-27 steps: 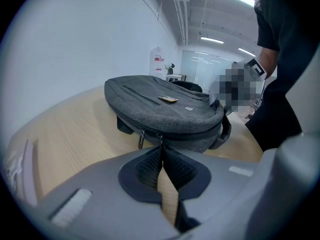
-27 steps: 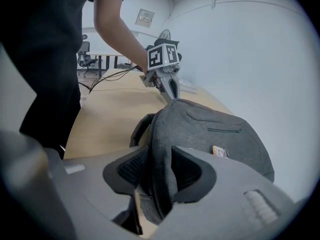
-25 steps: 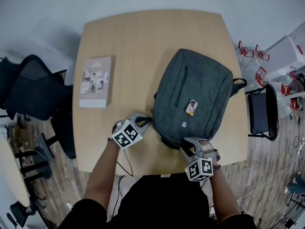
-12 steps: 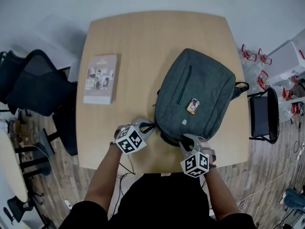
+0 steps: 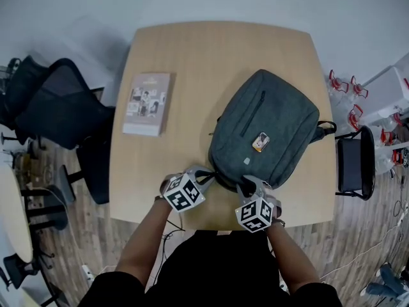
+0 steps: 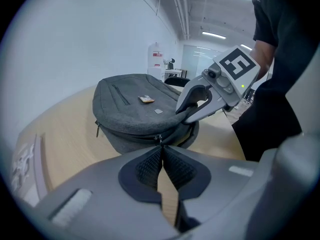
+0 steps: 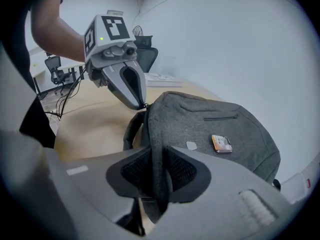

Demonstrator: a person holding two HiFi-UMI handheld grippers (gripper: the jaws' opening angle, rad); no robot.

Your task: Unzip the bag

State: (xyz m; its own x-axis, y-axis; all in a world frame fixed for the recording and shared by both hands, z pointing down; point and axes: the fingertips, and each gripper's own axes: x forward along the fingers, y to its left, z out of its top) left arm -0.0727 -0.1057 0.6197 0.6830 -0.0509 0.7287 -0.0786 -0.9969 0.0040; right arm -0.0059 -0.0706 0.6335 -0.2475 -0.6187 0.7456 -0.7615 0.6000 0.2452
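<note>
Bag lying flat on the near right of the surface. Left tongs pinch the zip pull at the bag's near edge. Right tongs, just closed, clamp a fold of that edge. The zip looks barely opened, so nearly its whole run remains.

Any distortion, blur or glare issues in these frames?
Head view: sharp, even light, table edges bow from wide lens. Left gripper view: black fisheye corners, ceiling lights blown out, backpack sharp. Right gripper view: same corners, nearest foreground soft.
</note>
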